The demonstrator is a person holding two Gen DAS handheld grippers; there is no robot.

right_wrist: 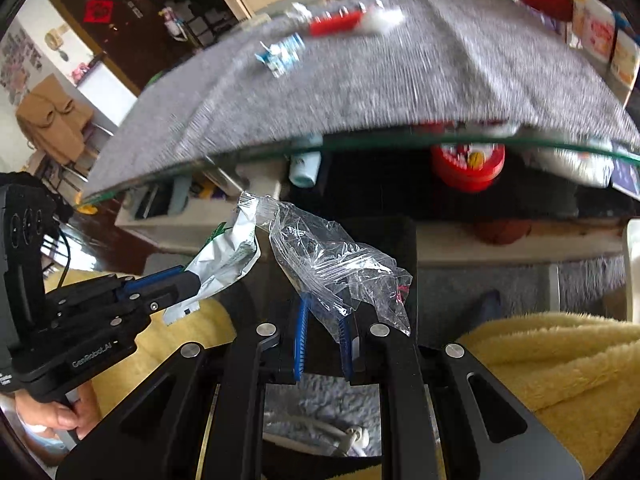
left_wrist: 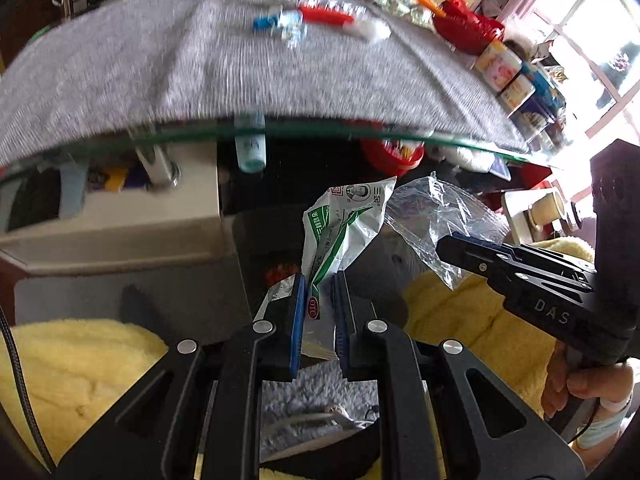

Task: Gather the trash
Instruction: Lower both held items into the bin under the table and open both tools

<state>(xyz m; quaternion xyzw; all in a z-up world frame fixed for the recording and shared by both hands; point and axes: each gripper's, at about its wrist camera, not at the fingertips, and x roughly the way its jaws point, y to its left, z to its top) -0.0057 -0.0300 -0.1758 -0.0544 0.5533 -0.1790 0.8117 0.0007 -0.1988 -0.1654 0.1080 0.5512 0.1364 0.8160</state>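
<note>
1. Two pieces of trash are in my jaws, one per gripper; entries run left to right across the frames.
2. Left gripper (left_wrist: 319, 280): jaws narrow, clamped on the green-and-white wrapper (left_wrist: 344, 224). Seen at centre of the left wrist view, its long axis stands up from my pads toward the glass table edge (left_wrist: 280, 136). In the right wrist view the same gripper (right_wrist: 188, 280) enters from the lower left.
3. Right gripper (right_wrist: 324, 312): jaws narrow, pinching the clear plastic bag (right_wrist: 336, 264), which fans up and to the left from the pads. In the left wrist view it sits at centre right (left_wrist: 444, 246).
4. Remaining trash: a blue-and-white wrapper (right_wrist: 282, 54) and a red-and-white packet (right_wrist: 344, 22) lie on the grey cloth (right_wrist: 400, 92), upper centre, well apart from both grippers.
5. Judgement: both loads want dropping first. No bin shows clearly.
</note>
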